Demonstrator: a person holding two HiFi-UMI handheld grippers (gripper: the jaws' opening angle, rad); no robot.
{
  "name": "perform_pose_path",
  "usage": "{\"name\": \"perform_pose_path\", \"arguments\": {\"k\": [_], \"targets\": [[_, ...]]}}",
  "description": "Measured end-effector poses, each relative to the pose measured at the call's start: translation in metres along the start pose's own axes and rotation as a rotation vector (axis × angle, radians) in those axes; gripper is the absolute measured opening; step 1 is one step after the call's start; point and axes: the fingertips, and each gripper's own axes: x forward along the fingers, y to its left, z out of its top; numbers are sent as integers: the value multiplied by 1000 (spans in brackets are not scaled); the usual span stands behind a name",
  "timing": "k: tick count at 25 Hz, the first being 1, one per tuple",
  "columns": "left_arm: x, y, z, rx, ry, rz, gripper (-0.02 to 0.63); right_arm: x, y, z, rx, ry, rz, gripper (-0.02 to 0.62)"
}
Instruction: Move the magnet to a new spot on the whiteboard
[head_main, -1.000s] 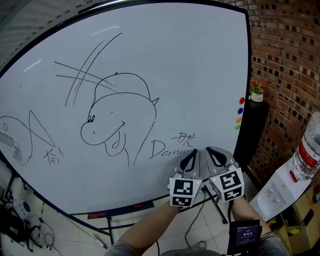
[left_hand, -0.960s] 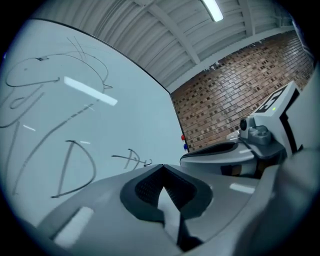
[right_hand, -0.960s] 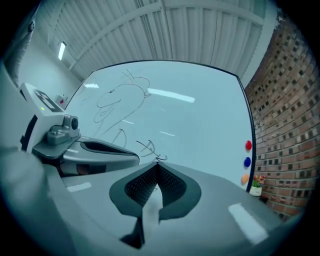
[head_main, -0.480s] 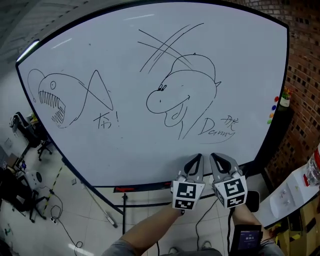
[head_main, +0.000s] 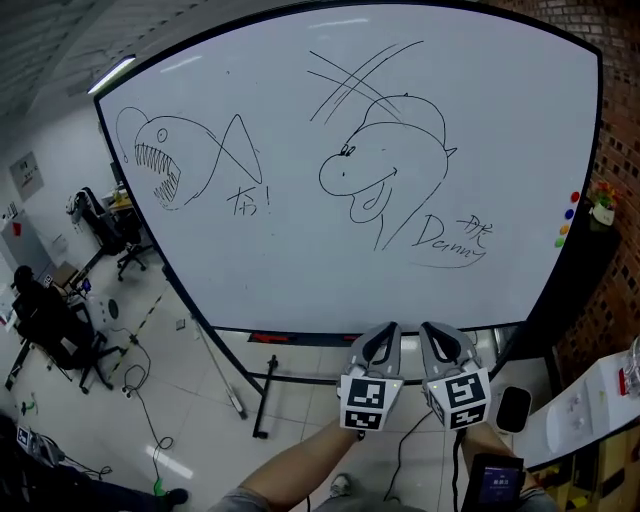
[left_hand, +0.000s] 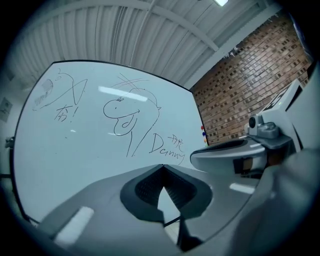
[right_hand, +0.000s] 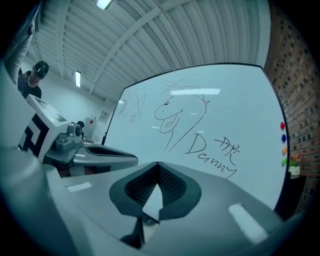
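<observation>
Magnets (head_main: 569, 213): coloured column at whiteboard (head_main: 250, 280) right edge, above and to the right of both grippers | left gripper (head_main: 385, 338), right gripper (head_main: 440, 338): jaws closed, empty, side by side under the board | brick wall (head_main: 620, 120): beyond the magnets | tiled floor (head_main: 200, 400), office chair (head_main: 100, 220): head view only

Ahead of my rig, the whiteboard (head_main: 300, 270) on its wheeled stand (head_main: 263, 400) carries four coloured magnets (head_main: 570, 213) stacked near its right edge, well apart from marker sketches (head_main: 345, 178)

One whiteboard (head_main: 300, 280), four coloured magnets (head_main: 569, 213), two tongs (head_main: 389, 332) (head_main: 433, 332), two cartoon animal drawings (head_main: 385, 175), one potted plant (head_main: 603, 198)
</observation>
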Motion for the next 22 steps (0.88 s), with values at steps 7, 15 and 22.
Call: {"name": "perform_pose_path", "arguments": {"k": [7, 15, 22], "targets": [[-38, -15, -12, 6, 26, 36, -2, -24, 25, -13, 20, 12, 55, 6], [-53, -10, -9, 9, 22, 16, -2, -25, 46, -4, 20, 7, 49, 6], [-60, -3, -7, 5, 13, 10, -2, -25, 55, -5, 16, 18, 39, 5]]}}
